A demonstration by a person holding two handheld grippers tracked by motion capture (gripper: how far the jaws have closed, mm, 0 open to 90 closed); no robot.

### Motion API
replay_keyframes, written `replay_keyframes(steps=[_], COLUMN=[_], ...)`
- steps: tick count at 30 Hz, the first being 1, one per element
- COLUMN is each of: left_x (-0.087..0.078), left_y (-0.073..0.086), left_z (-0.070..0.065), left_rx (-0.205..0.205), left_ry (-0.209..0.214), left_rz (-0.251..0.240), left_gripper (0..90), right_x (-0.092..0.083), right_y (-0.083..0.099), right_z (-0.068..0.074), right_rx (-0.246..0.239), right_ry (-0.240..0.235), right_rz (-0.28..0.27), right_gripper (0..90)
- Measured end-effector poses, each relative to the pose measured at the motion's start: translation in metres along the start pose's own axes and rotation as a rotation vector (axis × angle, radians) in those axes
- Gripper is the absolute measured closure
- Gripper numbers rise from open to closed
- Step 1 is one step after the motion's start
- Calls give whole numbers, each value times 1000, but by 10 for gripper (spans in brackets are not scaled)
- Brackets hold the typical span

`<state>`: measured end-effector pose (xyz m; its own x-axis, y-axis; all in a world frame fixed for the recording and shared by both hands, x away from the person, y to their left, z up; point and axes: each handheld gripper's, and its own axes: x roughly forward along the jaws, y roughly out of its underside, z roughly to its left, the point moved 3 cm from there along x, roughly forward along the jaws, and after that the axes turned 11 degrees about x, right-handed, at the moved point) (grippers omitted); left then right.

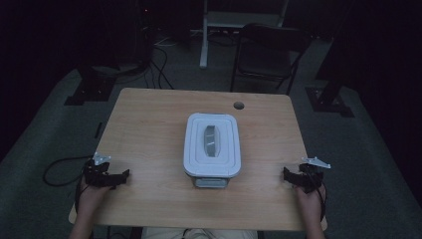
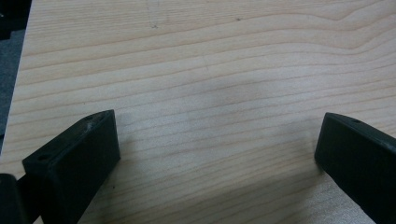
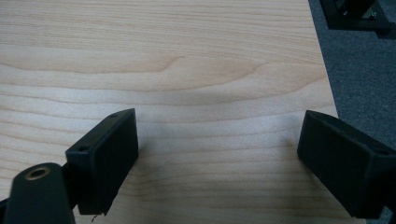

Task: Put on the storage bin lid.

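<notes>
The fingers (image 2: 70, 163) of the left gripper (image 1: 121, 175) are spread wide over bare wood, nothing between them; the fingers (image 3: 105, 156) of the right gripper (image 1: 287, 173) are spread likewise, close to the table's right edge. Both grippers are held low at the near corners of the table (image 1: 149, 124), each in a hand (image 1: 92, 196) entering from below. The white lidded container (image 1: 213, 149) is set at the middle of the table, well apart from both grippers, its lid closed and a recessed handle visible along the top. The step in hand is judged to be an approach to that container. It would be done best if both grippers were brought inward together, kept level, and the fingers left wide until the container's sides or lid edge are squarely between them, so that it is not pushed askew
</notes>
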<state>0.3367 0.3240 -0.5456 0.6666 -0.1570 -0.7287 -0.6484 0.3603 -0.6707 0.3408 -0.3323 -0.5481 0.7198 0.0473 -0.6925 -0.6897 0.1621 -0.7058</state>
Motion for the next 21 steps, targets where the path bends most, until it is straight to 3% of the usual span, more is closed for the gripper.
replay_keyframes(steps=[21], left_x=[2], left_y=[0], left_z=[7], left_rx=[-29], left_ry=[-27], left_rz=[5], left_gripper=[6], right_x=[1], right_y=[-1], right_z=[0], right_rx=[-4], right_ry=[-5], right_rz=[0], right_gripper=[119])
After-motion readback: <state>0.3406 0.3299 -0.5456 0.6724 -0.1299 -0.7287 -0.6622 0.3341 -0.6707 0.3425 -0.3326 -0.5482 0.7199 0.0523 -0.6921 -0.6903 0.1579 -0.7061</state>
